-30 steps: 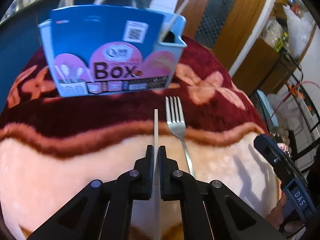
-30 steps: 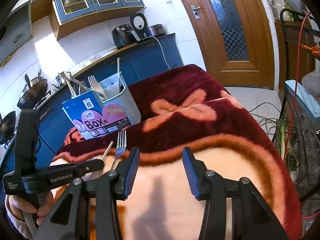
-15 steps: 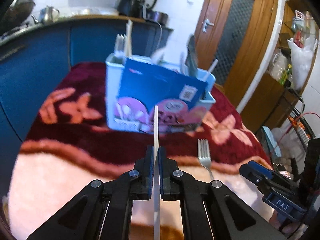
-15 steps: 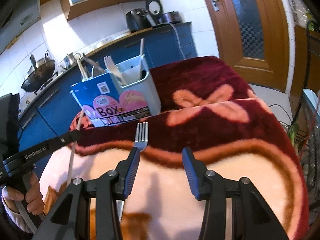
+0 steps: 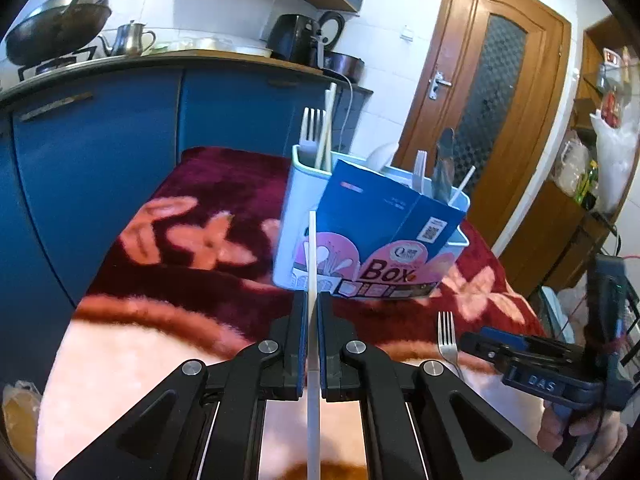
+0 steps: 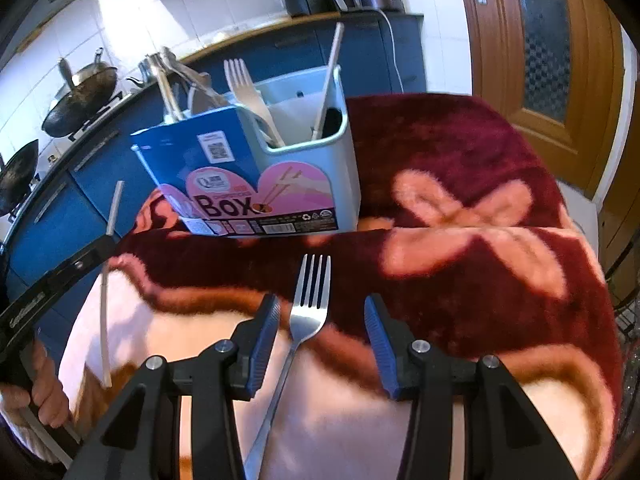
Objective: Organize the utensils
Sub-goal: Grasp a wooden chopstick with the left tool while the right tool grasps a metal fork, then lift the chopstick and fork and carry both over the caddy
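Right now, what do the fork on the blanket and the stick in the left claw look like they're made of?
Fork: polished metal, likely stainless steel, judging by its bright silvery, mirror-like shine.
Stick in the left claw: matte off-white, thin and straight, with no glare. It could be plastic or light wood; the look leaves that open.
Blanket: soft plush fleece, going by its fuzzy pile.

The blue and pink cardboard sleeve [image 6: 240, 184] on the pale plastic utensil caddy [image 6: 348, 184] bears the large dark word "Box", readable in both wrist views, with a white QR-code label [image 6: 216, 150] above it and a row of small symbols along the bottom edge, too small to read. In the left wrist view the blue body of the right tongs [image 5: 540, 380] carries the letters "DAS". The black body of the left tongs [image 6: 28, 308] has pale lettering, too blurred to read.
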### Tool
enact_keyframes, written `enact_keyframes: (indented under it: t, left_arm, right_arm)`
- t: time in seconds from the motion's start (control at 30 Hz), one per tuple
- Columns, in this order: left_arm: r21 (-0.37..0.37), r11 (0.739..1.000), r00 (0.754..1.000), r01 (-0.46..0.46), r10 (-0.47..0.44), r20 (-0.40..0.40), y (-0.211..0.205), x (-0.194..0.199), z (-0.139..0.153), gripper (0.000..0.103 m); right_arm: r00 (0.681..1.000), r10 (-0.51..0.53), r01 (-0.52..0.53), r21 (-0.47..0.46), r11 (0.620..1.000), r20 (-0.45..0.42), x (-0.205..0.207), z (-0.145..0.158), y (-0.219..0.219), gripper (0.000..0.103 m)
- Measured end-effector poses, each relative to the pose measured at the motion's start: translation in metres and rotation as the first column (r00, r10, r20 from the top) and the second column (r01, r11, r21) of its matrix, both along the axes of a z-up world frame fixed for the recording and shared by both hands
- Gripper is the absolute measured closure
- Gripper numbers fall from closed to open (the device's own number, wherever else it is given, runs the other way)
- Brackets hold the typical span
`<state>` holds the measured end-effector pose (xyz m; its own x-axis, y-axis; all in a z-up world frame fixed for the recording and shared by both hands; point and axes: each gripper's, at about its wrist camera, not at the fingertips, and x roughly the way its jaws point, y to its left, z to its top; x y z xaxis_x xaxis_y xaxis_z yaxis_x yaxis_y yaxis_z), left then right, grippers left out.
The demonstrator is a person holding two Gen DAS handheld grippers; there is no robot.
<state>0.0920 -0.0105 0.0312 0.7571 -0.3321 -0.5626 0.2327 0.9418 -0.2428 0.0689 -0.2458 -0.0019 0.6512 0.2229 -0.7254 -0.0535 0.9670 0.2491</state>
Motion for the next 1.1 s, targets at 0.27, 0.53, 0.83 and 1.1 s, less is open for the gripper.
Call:
enact_keyframes:
  t: [0.27,0.53,0.83,1.1]
  left_arm:
    - [-0.018,1.000,1.000,-0.006,0.007,0.014,0.009,0.002,0.001,0.099]
    - [-0.036,0.999,1.000,-0.008,0.008,0.022,0.012,0.001,0.003,0.099]
    - [-0.035,0.999,0.998,-0.014,0.016,0.066,0.012,-0.005,0.015,0.099]
    - [-0.045,0.999,0.993,-0.015,0.020,0.114,0.011,-0.013,0.027,0.099]
  right_arm:
    - [0.999,0.019,-0.021,-0.023,1.000,-0.051,0.026,-0.008,0.001,0.059]
    - [0.997,0.060,-0.057,0.058,0.997,-0.046,0.037,-0.013,-0.005,0.073]
    - [0.995,0.100,-0.101,0.122,0.987,0.014,0.030,-0.003,-0.004,0.091]
    - [0.982,0.042,-0.061,0.094,0.994,0.185,-0.009,0.030,-0.001,0.099]
